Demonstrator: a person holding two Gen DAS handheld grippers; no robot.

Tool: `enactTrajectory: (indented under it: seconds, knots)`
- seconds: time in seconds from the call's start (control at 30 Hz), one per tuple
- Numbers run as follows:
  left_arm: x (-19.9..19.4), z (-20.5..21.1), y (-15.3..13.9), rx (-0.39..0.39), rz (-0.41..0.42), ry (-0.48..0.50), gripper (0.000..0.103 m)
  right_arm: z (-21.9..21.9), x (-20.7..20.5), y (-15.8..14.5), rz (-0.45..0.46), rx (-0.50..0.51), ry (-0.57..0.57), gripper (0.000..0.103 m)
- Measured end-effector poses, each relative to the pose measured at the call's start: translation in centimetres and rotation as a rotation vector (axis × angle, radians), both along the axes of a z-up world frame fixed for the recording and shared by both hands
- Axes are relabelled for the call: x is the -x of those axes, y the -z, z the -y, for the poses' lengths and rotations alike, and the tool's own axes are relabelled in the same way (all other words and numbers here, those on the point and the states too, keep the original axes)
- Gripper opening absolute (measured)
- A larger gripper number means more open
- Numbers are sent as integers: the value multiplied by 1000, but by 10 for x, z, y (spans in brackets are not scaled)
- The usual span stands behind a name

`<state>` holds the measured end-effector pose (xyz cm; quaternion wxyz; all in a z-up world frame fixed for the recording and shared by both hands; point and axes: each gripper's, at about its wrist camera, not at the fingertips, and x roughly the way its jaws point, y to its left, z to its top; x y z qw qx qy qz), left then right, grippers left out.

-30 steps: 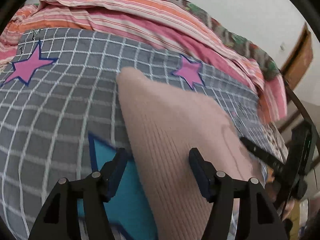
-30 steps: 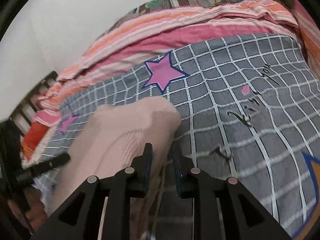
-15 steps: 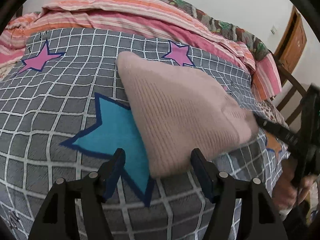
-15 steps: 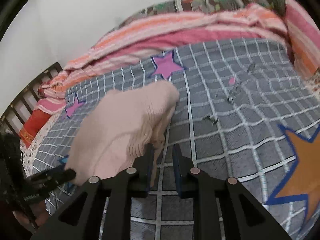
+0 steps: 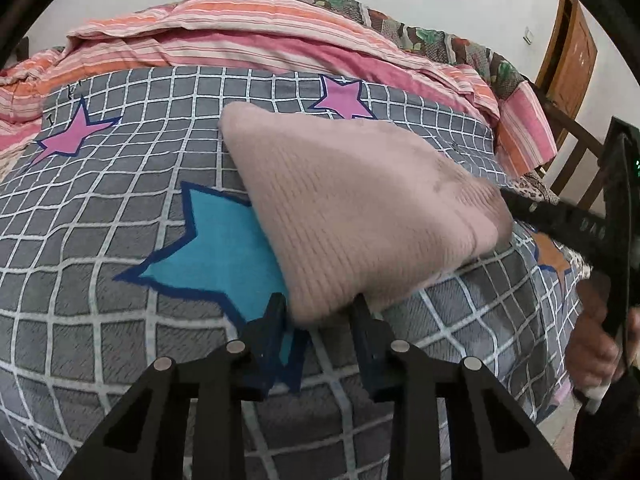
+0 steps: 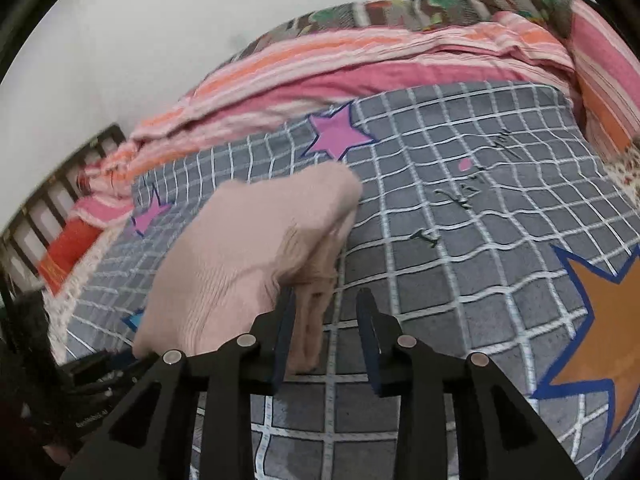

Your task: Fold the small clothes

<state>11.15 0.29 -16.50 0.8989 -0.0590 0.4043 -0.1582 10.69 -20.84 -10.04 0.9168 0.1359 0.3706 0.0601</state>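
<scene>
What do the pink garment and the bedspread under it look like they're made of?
Garment: looks like a soft ribbed knit, matte and fuzzy, probably wool or acrylic; fine parallel ribs run across it and its edges are thick and rounded. Bedspread: looks like a woven cotton-type sheet, matte, with a flat printed grid and stars; a faint weave texture shows in the gray squares.

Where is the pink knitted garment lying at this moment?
The pink knitted garment lies on the grey checked bedcover, partly over the blue star. In both wrist views its near edge sits between the gripper fingers.
</scene>
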Motion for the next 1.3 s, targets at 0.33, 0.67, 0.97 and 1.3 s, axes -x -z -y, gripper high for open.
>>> enactTrajectory:
  seconds: [0.33,0.67,0.97,1.3]
  knots:
    - [-8,-26,-23,96,53,-94,61,-18,-1,-18,58,-26,-56,40]
    - [-39,-16,-3,97,-55,-127,63,-26,-18,28,-1,21,-19,6]
    - [-32,-9,-20,15,-78,-163,63,-38,-7,3,-63,212,9,34]
    - [7,7,-70,-99,-23,-228,75,-33,26,-37,-131,300,47,55]
